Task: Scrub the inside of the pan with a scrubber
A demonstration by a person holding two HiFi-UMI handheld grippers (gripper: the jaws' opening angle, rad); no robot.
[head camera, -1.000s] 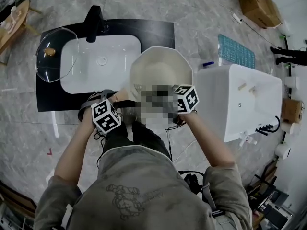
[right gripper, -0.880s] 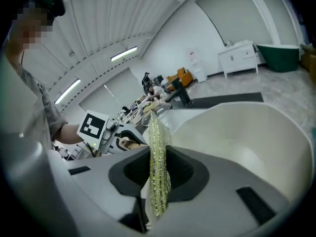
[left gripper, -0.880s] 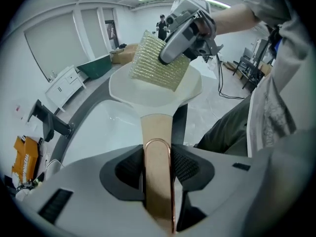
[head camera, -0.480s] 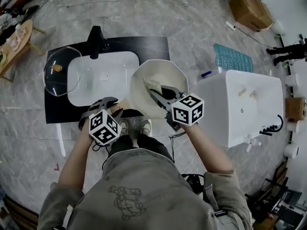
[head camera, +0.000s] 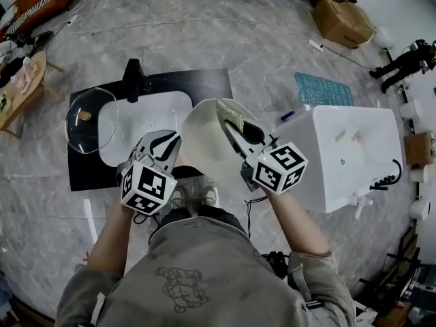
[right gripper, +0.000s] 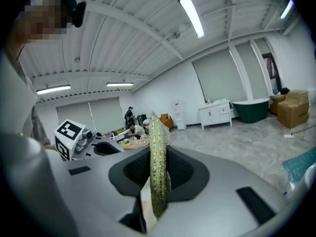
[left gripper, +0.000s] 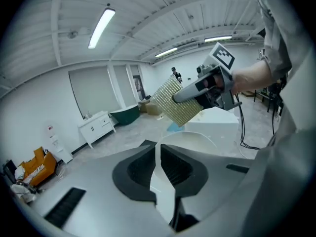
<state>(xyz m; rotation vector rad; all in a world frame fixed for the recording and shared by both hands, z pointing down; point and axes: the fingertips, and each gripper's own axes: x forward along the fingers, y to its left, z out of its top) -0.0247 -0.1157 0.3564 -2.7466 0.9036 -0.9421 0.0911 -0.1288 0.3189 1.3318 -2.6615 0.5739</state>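
Note:
A cream pan (head camera: 204, 145) is held up off the floor in front of me, its inside facing up. My left gripper (head camera: 172, 142) grips its near-left rim. Its jaws have just been closing, and in the left gripper view (left gripper: 158, 167) the thin cream rim (left gripper: 192, 141) sits pinched between the pads. My right gripper (head camera: 230, 125) is shut on a flat yellow-green scrubber (head camera: 230, 114), which pokes out over the pan's far rim. The left gripper view shows that scrubber (left gripper: 177, 105) raised above the pan. In the right gripper view it stands edge-on (right gripper: 158, 172) between the jaws.
On the floor below, a white basin (head camera: 146, 125) sits on a black mat, with a black faucet (head camera: 133, 79) and a glass lid (head camera: 90, 121) on its left. A white cabinet (head camera: 347, 155) lies to the right, with a teal mat (head camera: 325, 89) and a cardboard box (head camera: 340, 19) beyond it.
Both grippers have risen toward my head, and the pan has come up with the left one. The scrubber has moved from inside the pan to over its far rim.

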